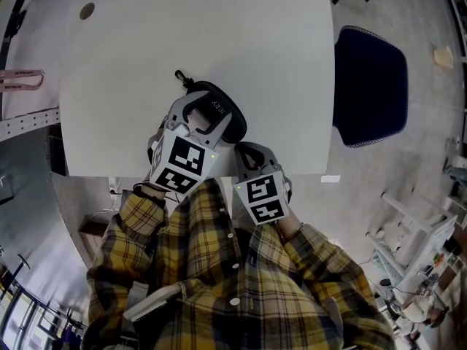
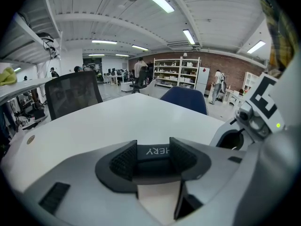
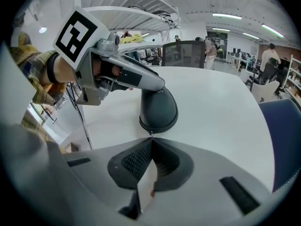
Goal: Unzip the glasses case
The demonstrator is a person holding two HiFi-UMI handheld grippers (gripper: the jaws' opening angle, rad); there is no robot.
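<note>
A black oval glasses case [image 1: 235, 125] lies on the white table [image 1: 219, 35] near its front edge, with a small clip [image 1: 181, 76] at its far end. My left gripper [image 1: 206, 110] is shut across the case's middle. In the left gripper view both pads press on the case [image 2: 153, 164], and the gripper [image 2: 153, 147] holds it at the printed label. My right gripper [image 1: 243, 147] sits at the case's near end. In the right gripper view it [image 3: 151, 142] is shut, pinching the small metal zipper pull [image 3: 150, 133] at the rounded end of the case [image 3: 157, 109].
A blue chair [image 1: 368, 86] stands at the table's right side and a black mesh chair [image 2: 73, 95] at the far side. The table has a cable hole [image 1: 87, 10] in its far left corner. The front edge runs just under both grippers.
</note>
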